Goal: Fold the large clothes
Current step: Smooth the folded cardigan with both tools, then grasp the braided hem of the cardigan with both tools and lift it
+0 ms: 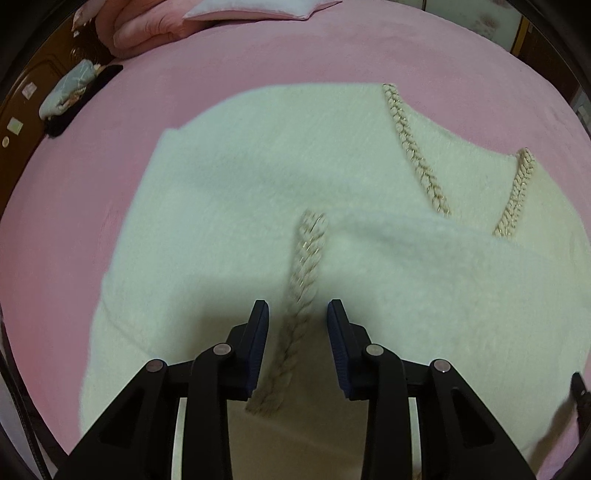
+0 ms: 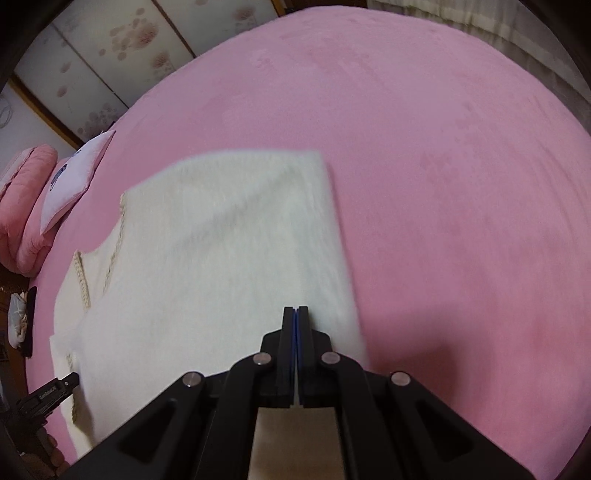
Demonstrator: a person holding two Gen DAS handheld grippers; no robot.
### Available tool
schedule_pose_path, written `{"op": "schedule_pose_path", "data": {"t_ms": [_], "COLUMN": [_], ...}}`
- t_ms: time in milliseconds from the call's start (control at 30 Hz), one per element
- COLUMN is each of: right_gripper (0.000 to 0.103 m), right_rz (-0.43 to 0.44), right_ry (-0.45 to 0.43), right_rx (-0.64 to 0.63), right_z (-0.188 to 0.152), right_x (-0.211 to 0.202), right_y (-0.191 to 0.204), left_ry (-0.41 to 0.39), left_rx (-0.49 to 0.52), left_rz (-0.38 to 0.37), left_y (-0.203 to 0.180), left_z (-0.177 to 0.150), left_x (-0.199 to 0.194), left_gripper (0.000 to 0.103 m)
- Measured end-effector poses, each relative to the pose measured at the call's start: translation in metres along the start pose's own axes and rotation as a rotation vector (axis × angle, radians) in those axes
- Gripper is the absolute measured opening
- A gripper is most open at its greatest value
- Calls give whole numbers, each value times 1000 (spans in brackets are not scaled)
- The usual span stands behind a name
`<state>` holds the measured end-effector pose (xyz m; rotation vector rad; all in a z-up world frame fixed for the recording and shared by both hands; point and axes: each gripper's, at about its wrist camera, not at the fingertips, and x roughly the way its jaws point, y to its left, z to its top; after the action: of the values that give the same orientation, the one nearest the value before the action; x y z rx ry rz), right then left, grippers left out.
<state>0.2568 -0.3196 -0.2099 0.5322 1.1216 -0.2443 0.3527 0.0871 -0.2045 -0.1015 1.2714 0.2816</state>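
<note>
While garment (image 2: 221, 258) lies, bedspread (image 2: 443, 184) surrounds.

A bedroom in a home. A wide bed covered in a soft pink blanket (image 2: 424, 166) fills almost the whole of both views. At the bed's far left corner in the left wrist view lies a rolled pink quilt (image 1: 144, 29) with a pale pillow (image 1: 255, 9) touching it. Beyond the bed's edge in the right wrist view stand pale sliding panels printed with faded pink flower clusters (image 2: 110, 48), like wardrobe doors. Dark brown wooden furniture (image 1: 22, 107) runs along the bed's left edge, and a small bundle of light blue patterned cloth (image 1: 68, 88) rests at that edge.
</note>
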Motion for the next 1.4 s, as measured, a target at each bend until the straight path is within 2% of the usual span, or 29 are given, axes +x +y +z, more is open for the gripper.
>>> {"op": "schedule_pose_path", "data": {"t_ms": [200, 333, 367, 433, 600, 700, 733, 767, 833, 900, 967, 1000, 1067, 1100, 1133, 1200, 1400], "right_gripper": [0, 0, 3, 3, 4, 17, 26, 35, 42, 42, 45, 48, 59, 61, 63, 65, 72], "right_rz": [-7, -29, -29, -38, -7, -25, -27, -22, -8, 1, 14, 19, 25, 28, 30, 42, 61], "right_ry": [7, 34, 42, 78, 151, 117, 121, 134, 158, 170, 191, 200, 199, 190, 185, 180, 123], "right_rx": [46, 39, 33, 26, 4, -115, -171, -215, -270, -301, -317, -319, -315, -309, -304, -297, -316], "right_z": [-49, -87, -98, -119, -162, -177, -181, -186, -192, -202, -212, -217, -225, -228, -233, -243, -260], "right_x": [-26, -41, -44, -47, -56, -66, -67, -68, -70, -76, -85, -91, -104, -111, -118, -137, -185], "right_y": [-1, 10, 14, 20, 36, 54, 61, 66, 72, 73, 68, 64, 56, 53, 47, 38, 25], "left_ry": [-22, -41, -41, -9, 70, 92, 102, 113, 135, 159, 178, 184, 180, 175, 171, 152, 102], "left_rx": [45, 105, 118, 137, 138, 151, 154, 157, 158, 148, 136, 129, 117, 113, 110, 108, 150], "left_rz": [-72, -95, -96, -106, -156, -153, -152, -150, -139, -135, -132, -129, -129, -130, -132, -146, -151], "left_y": [22, 25, 27, 34, 42, 41, 42, 43, 44, 46, 47, 48, 49, 49, 49, 49, 53], "left_z": [-41, -58, -61, -66, -107, -143, -156, -168, -187, -207, -223, -231, -245, -251, -255, -266, -298], "left_x": [-8, -22, -24, -25, -43, -55, -58, -61, -64, -69, -75, -80, -95, -102, -109, -126, -170], "left_gripper": [31, 31, 31, 32, 33, 42, 47, 48, 48, 51, 62, 65, 66, 70, 79, 85, 89]}}
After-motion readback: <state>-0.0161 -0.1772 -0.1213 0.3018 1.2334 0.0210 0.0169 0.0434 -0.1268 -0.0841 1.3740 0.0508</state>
